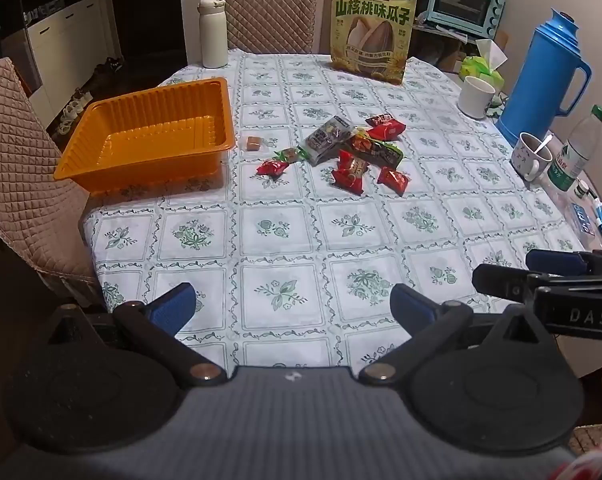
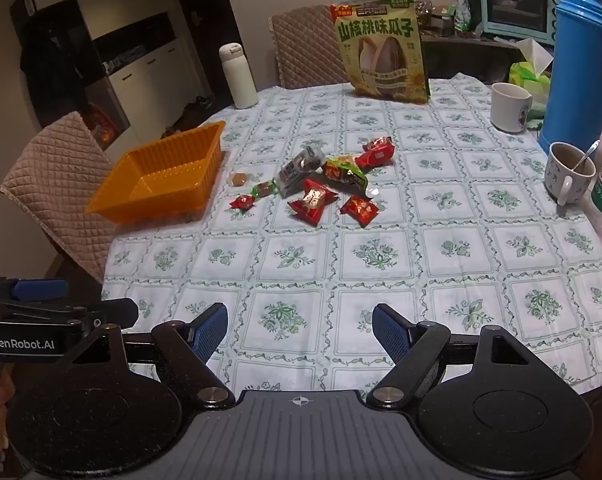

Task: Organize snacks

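Note:
An empty orange plastic tray [image 1: 149, 148] [image 2: 157, 184] sits at the table's left. A pile of small wrapped snacks [image 1: 349, 148] [image 2: 325, 184], red, green and grey, lies mid-table to its right, with a loose brown candy [image 1: 253, 143] [image 2: 238, 179] between pile and tray. A large green sunflower-seed bag [image 1: 371, 28] [image 2: 383, 50] stands at the far edge. My left gripper [image 1: 289, 304] is open and empty above the near table edge. My right gripper [image 2: 299, 330] is open and empty beside it; it also shows in the left wrist view [image 1: 517, 272].
A white bottle [image 1: 213, 32] stands far left. A blue thermos [image 1: 545, 76], white mug [image 1: 475, 97], cup with a spoon [image 1: 533, 156] and water bottle [image 1: 579, 152] line the right side. Quilted chairs [image 1: 17, 168] stand at the left and back.

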A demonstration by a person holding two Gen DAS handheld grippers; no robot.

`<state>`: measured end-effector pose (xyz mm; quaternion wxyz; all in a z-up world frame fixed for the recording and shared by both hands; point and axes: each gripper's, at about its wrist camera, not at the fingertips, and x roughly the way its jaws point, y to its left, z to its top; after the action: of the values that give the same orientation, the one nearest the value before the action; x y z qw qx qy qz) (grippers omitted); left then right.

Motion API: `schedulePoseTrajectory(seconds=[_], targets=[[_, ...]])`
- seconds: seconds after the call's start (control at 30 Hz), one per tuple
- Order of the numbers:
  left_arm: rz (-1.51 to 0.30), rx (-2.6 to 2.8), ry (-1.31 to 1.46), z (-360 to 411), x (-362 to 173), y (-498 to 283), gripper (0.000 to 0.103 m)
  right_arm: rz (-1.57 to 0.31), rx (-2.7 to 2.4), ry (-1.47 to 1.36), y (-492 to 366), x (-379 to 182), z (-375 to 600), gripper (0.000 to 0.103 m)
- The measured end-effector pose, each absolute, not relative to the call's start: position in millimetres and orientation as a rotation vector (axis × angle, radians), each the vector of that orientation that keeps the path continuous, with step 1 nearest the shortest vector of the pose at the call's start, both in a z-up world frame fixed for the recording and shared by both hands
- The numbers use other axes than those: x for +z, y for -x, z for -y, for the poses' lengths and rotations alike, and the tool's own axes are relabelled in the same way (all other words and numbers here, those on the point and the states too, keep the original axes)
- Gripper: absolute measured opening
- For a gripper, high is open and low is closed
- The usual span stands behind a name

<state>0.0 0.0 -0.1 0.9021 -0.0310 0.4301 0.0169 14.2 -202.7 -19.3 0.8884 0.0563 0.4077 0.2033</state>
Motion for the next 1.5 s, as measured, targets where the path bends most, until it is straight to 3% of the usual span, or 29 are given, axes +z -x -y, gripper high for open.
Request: schedulePoseTrajectory(seconds=[1.5], targets=[[-0.897, 0.031, 0.054, 6.3, 2.3, -1.5, 0.103, -0.844, 0.424, -0.132, -13.2, -17.4, 209.8, 0.079]])
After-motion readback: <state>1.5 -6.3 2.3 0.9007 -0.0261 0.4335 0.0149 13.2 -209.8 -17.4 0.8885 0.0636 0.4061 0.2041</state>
